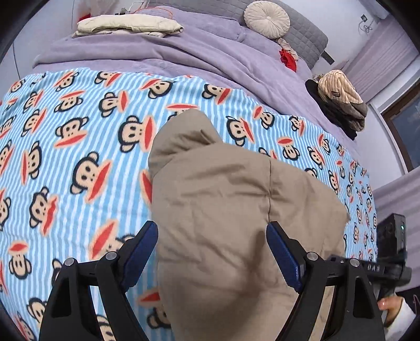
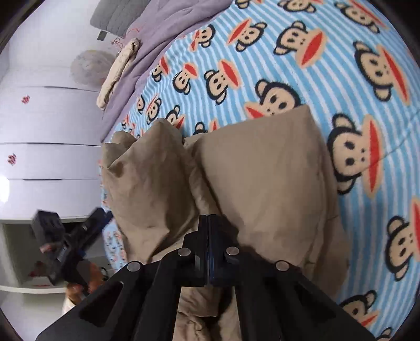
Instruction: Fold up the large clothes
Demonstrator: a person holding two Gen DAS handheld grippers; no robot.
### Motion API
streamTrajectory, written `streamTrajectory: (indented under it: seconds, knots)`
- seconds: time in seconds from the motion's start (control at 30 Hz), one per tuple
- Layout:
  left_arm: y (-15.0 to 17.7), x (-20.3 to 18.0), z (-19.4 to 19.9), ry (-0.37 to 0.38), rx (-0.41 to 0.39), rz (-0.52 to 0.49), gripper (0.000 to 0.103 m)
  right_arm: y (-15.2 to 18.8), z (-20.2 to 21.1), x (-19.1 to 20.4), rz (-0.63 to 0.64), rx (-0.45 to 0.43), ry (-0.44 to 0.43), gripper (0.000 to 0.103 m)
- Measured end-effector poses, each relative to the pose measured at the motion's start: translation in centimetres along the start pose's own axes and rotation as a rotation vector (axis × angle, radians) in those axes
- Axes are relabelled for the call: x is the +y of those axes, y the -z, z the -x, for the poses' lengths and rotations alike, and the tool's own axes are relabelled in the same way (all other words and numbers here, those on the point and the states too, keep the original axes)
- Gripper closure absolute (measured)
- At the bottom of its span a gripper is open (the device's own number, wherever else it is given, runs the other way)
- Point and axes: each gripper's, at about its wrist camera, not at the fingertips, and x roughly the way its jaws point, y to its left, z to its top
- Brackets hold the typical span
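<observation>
A puffy tan padded garment (image 1: 225,199) lies bunched on a blue striped monkey-print blanket (image 1: 78,147) on the bed. My left gripper (image 1: 212,230) is open, its blue-padded fingers (image 1: 143,249) standing on either side of the garment's bulk. In the right wrist view the same garment (image 2: 262,170) shows as two puffed lobes. My right gripper (image 2: 208,223) is shut on a fold of it between the lobes. The right gripper also shows at the right edge of the left wrist view (image 1: 391,251), and the left gripper at the lower left of the right wrist view (image 2: 78,236).
A purple duvet (image 1: 183,49) covers the bed's far half, with a folded cream garment (image 1: 126,25) and a round cushion (image 1: 266,18) on it. A pile of clothes (image 1: 341,102) sits at the bed's right side. White drawers (image 2: 47,131) stand beside the bed.
</observation>
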Motion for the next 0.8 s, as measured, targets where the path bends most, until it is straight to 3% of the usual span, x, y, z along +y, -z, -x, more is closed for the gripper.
streamTrajectory:
  seconds: [0.07,0.13,0.23,0.33,0.5,0.63,0.67,0.73,0.77,0.8]
  knots:
    - [-0.8,-1.7,-2.5,-0.051,0.031,-0.069,0.017,0.2,0.1,0.0,0.073,-0.009,0.146,0.103]
    - [-0.6,-3.8,-5.0,-0.095,0.057,-0.136,0.017,0.7,0.2,-2.5,0.045,0.027,0.166,0.103]
    - [-0.1,-5.5,-6.2,-0.12,0.048,-0.178,0.017,1.9,1.1,-5.6,-0.073,0.024,-0.046,0.102]
    - [-0.5,-5.0,-6.2,-0.104,0.062,-0.157,0.017,2.1,2.2,-7.3,-0.155,-0.002,-0.166,0.102]
    - [-1.0,-3.7,-5.8,-0.079,0.087,-0.1,0.017,1.7,1.3,-7.8,-0.188,0.032,-0.309,0.101]
    - [-1.1,-3.7,-6.0,-0.08,0.091,-0.087,0.017,2.5,1.6,-8.3,-0.233,0.028,-0.362,0.101]
    - [-1.1,-3.8,-6.1,-0.082,0.09,-0.088,0.017,3.0,2.0,-8.6,-0.239,0.028,-0.36,0.095]
    - [-1.1,-3.8,-6.1,-0.074,0.09,-0.083,0.017,3.6,2.8,-9.5,-0.263,0.012,-0.358,0.058]
    - [-1.1,-3.8,-6.1,-0.073,0.09,-0.083,0.017,4.3,3.8,-10.3,-0.288,-0.007,-0.378,0.026]
    - [-1.1,-4.0,-6.2,-0.078,0.092,-0.087,0.017,4.6,4.2,-10.9,-0.313,-0.035,-0.435,0.02]
